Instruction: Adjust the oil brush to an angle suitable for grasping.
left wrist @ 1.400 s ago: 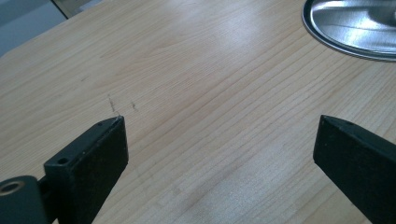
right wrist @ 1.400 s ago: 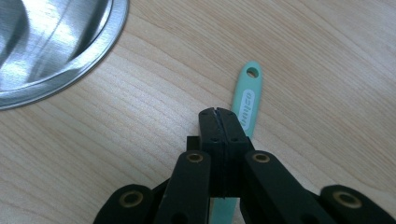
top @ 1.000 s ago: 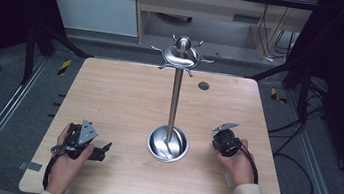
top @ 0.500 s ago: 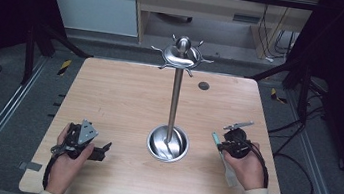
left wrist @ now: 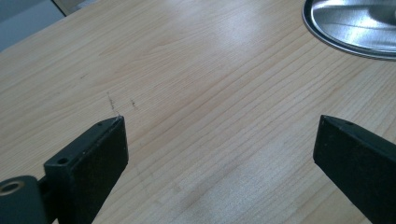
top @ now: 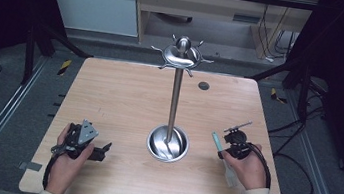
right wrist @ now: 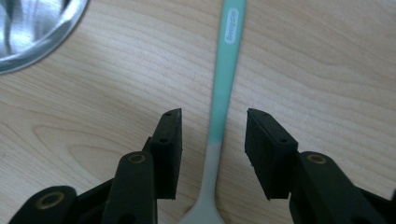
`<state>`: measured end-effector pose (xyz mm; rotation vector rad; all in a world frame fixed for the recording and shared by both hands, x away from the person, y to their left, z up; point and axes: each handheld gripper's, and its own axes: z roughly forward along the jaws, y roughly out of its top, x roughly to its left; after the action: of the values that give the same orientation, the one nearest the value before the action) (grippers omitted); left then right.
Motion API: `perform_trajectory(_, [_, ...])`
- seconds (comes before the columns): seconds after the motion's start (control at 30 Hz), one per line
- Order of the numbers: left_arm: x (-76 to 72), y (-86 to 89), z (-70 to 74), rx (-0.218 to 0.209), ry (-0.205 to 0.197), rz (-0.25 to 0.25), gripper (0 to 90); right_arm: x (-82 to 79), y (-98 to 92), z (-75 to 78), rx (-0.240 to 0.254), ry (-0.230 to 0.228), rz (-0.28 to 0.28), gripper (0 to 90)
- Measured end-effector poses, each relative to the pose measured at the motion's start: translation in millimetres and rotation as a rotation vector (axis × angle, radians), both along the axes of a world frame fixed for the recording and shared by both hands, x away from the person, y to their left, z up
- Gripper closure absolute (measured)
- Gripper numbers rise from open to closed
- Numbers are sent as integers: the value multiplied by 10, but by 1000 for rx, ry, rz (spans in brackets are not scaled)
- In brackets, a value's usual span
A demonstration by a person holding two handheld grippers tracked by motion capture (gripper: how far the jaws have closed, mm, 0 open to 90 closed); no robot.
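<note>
Right tool point(right wrist: 213, 135) hangs just above the desk point(top: 124, 96) with its 2 black jaws apart; they have just been opening, and a spoon point(right wrist: 224, 88) lies flat on the wood between them, touched by neither pad. Its mint-green handle runs away from the jaws, and the pale bowl end sits close under the tool body. In the high view the spoon point(top: 218, 143) lies right of the round steel base of the hook stand point(top: 174, 102), near it but apart. Left tool point(left wrist: 219, 144) is released too, jaws spread wide over bare wood, with the rim of the stand's base point(left wrist: 355, 28) beyond them.
</note>
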<state>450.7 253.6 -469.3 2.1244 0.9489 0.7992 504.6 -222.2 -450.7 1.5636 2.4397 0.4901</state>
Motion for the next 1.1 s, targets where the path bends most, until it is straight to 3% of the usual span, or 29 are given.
perform_trajectory(0.37, [0, -4, -1, 2, 2, -2, 27, 18, 36, -105, -23, 65, -8, 696])
perform_trajectory(0.7, [-1, -3, 1, 2, -1, 0, 28, 52, 1, -141, -22, 87, -19, 767])
perform_trajectory(1.1, [-3, -5, 2, 7, 0, -3, 28, 74, 10, -169, -24, 104, -24, 791])
